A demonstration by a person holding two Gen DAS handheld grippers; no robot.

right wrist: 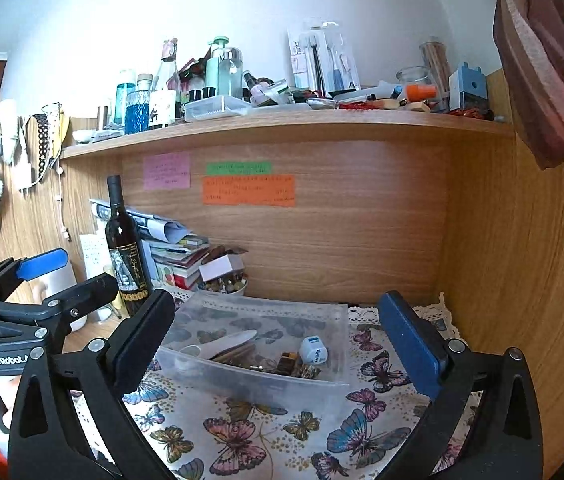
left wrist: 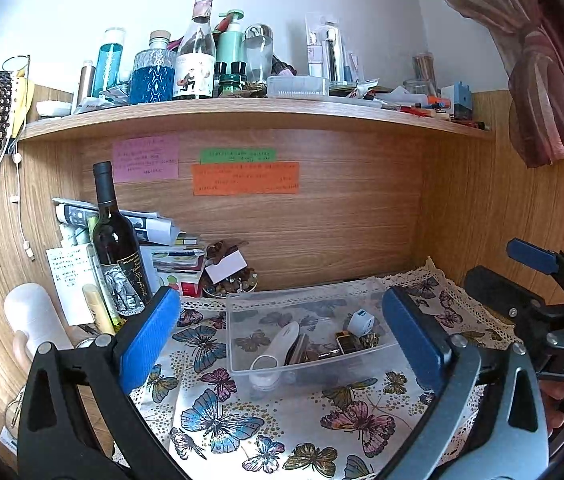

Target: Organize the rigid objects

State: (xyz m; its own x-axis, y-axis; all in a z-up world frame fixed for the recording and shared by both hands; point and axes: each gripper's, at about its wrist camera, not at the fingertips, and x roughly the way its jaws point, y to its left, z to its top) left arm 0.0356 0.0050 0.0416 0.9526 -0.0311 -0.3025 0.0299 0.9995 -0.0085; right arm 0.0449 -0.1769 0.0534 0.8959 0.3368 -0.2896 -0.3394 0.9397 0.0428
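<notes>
A clear plastic box (left wrist: pixel 238 344) (right wrist: pixel 250 380) sits on the butterfly cloth (left wrist: pixel 282 432) (right wrist: pixel 266 436). Inside lie a white oblong case (left wrist: pixel 278 346) (right wrist: pixel 234 340), a white plug adapter (left wrist: pixel 361 322) (right wrist: pixel 313 352) and several small dark and gold items (left wrist: pixel 345 344) (right wrist: pixel 293 364). My left gripper (left wrist: pixel 282 336) is open and empty, its blue pads either side of the box, held above and in front of it. My right gripper (right wrist: pixel 278 344) is open and empty, likewise in front of the box. Each gripper shows at the edge of the other's view.
A dark wine bottle (left wrist: pixel 116 248) (right wrist: pixel 126 256), stacked papers and books (left wrist: pixel 162 240), a bowl of beads (left wrist: pixel 230 284) and a white cylinder (left wrist: pixel 34 320) stand at the left. A crowded shelf (left wrist: pixel 242 114) runs overhead. Wooden walls close the back and right; a curtain (left wrist: pixel 541 60) hangs at the right.
</notes>
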